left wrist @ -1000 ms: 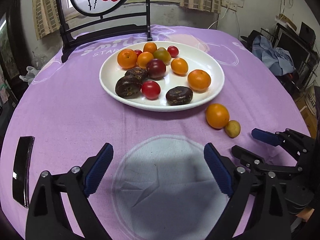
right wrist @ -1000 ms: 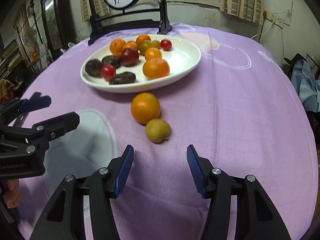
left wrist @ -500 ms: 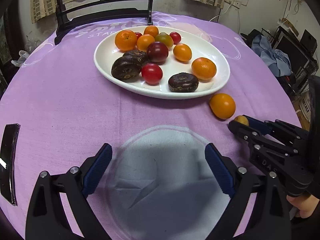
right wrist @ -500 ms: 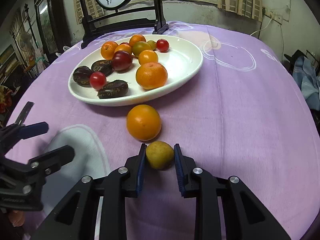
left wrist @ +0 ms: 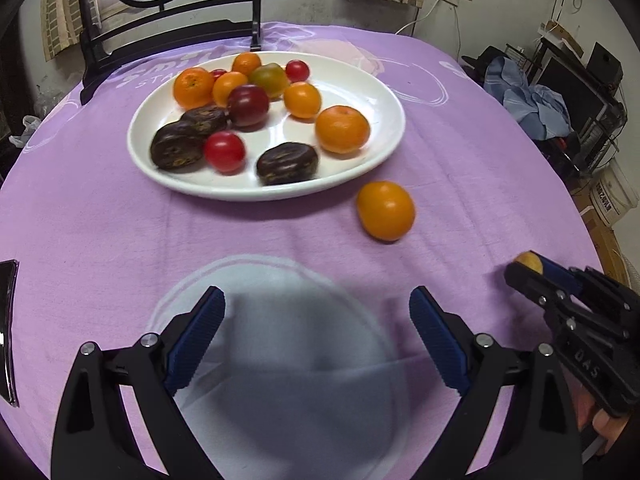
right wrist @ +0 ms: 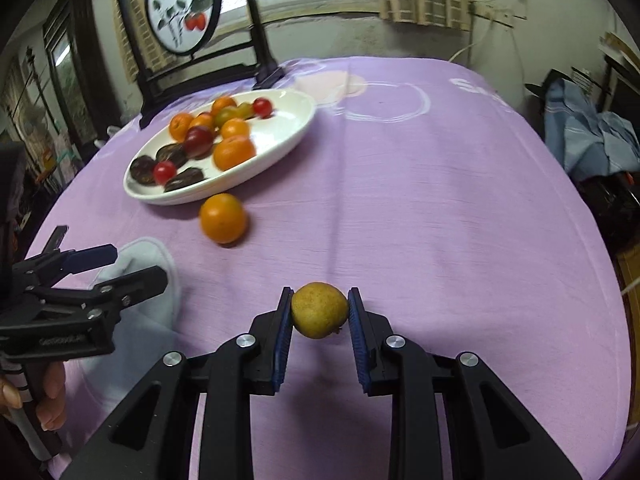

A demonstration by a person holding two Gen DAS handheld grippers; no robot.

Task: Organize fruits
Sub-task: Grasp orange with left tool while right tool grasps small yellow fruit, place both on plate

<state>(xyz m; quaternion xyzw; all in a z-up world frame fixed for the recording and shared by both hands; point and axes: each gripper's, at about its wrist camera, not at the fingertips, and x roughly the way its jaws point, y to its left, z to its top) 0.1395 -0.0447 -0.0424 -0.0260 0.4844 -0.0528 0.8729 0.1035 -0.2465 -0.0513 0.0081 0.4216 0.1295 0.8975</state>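
My right gripper (right wrist: 319, 314) is shut on a small yellow-green fruit (right wrist: 319, 310) and holds it above the purple tablecloth; it shows at the right in the left wrist view (left wrist: 529, 261). A loose orange (right wrist: 223, 218) lies on the cloth just beside the white plate (right wrist: 296, 128), also seen in the left wrist view (left wrist: 385, 210). The plate (left wrist: 376, 92) holds several oranges, red tomatoes and dark brown fruits. My left gripper (left wrist: 317, 332) is open and empty over a pale blue patch of the cloth (left wrist: 288, 360), well short of the plate.
A dark framed screen stand (right wrist: 188, 20) stands at the table's far edge behind the plate. A black flat object (left wrist: 6, 332) lies at the left edge. Clothes and clutter (right wrist: 592, 140) sit beyond the table's right side.
My right gripper closed on the yellow-green fruit, lifted it and drew it back from the loose orange. My left gripper stayed open and shifted slightly.
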